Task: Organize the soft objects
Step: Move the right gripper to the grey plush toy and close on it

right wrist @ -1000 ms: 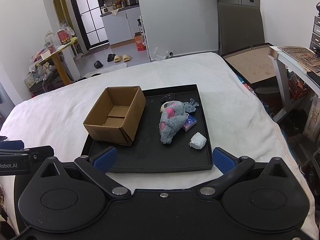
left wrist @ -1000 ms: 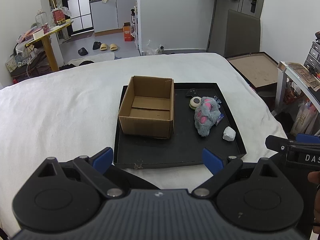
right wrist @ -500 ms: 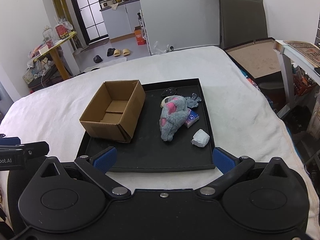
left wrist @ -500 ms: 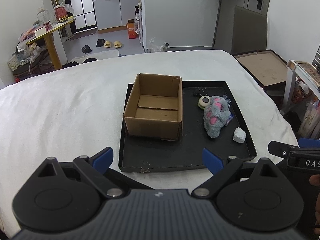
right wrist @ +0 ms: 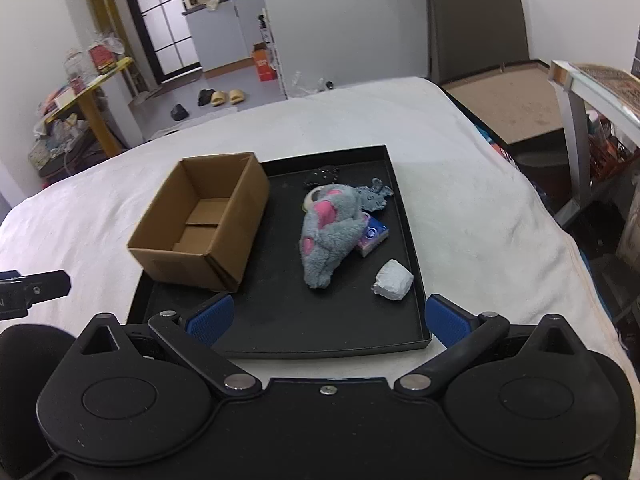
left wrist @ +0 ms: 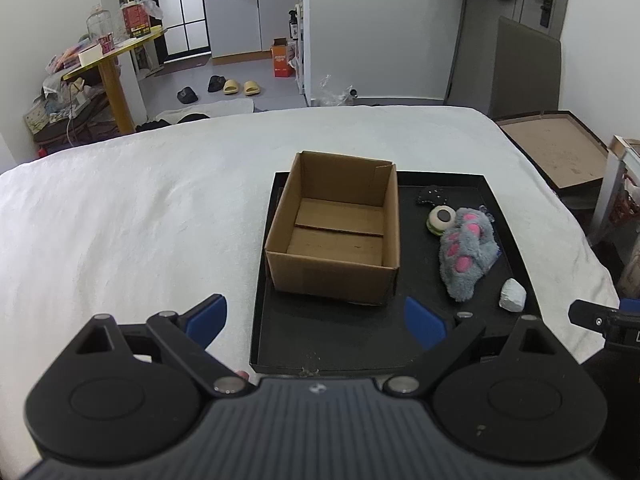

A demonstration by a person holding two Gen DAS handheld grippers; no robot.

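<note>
A grey plush toy [right wrist: 330, 232] with pink paw pads lies slumped on its side in the right half of a black tray [right wrist: 404, 208] set on a white bed [left wrist: 120, 220], its fur shaggy and its body limp. At its 9 o'clock stands an open cardboard box [left wrist: 334, 236], flaps down and nothing inside. A small tissue packet [right wrist: 372, 236] pokes out from under the toy at 3 o'clock, and a crumpled white wad [right wrist: 394, 280] sits near its 5 o'clock. Both the left claw [left wrist: 316, 316] and the right claw [right wrist: 328, 316] hover spread wide over the tray's near edge, holding nothing.
</note>
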